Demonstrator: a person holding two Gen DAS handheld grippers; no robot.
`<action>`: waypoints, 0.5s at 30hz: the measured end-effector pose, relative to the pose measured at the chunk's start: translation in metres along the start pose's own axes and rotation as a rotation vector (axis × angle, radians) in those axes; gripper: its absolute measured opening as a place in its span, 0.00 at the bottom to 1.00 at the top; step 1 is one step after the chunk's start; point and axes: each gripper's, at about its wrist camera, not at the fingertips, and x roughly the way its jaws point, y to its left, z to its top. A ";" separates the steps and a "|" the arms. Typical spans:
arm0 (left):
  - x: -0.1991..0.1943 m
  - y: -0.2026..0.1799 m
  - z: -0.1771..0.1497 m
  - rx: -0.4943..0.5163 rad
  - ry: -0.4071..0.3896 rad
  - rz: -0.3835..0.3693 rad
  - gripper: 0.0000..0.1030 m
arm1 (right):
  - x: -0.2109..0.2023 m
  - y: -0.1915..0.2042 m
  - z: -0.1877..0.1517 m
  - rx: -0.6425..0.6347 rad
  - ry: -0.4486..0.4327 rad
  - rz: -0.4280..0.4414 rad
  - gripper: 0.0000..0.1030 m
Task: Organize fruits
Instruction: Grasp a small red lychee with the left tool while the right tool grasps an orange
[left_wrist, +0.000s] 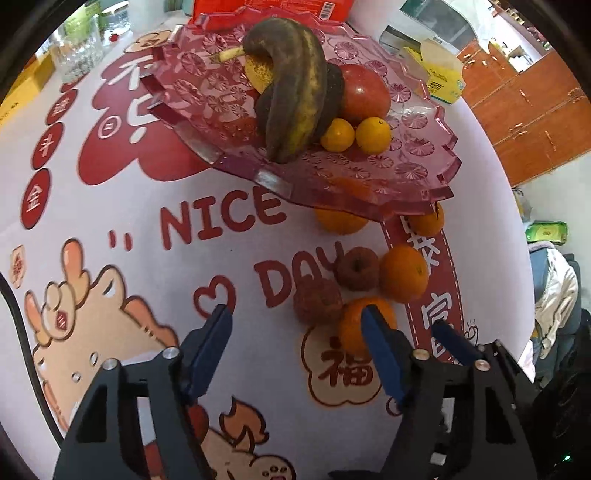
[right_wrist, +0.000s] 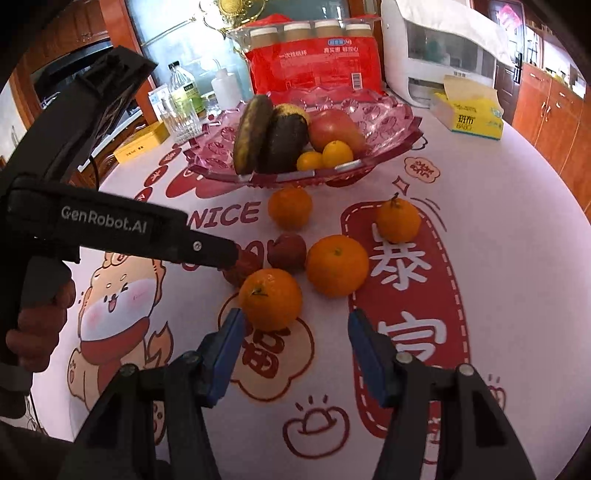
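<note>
Both hand-held grippers gape wide (empty) near the nearest orange (right_wrist: 270, 298).

table (right_wrist: 517, 221): printed cloth | on it: pink fruit bowl (right_wrist: 388, 114), four oranges (right_wrist: 337, 266), tissue box (right_wrist: 471, 114)

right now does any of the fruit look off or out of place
Yes. The bananas in the pink tray are mostly blackened, so overripe. Four oranges, such as the nearest one, and two dark red fruits lie on the tablecloth outside the tray.
</note>
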 end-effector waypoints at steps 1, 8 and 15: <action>0.002 0.000 0.001 0.008 0.003 -0.006 0.63 | 0.003 0.002 0.000 0.002 0.002 0.004 0.57; 0.011 -0.005 0.010 0.088 -0.005 -0.043 0.49 | 0.016 0.010 -0.003 0.022 -0.019 -0.031 0.57; 0.021 -0.007 0.011 0.124 0.029 -0.080 0.37 | 0.028 0.021 -0.006 0.025 -0.026 -0.035 0.57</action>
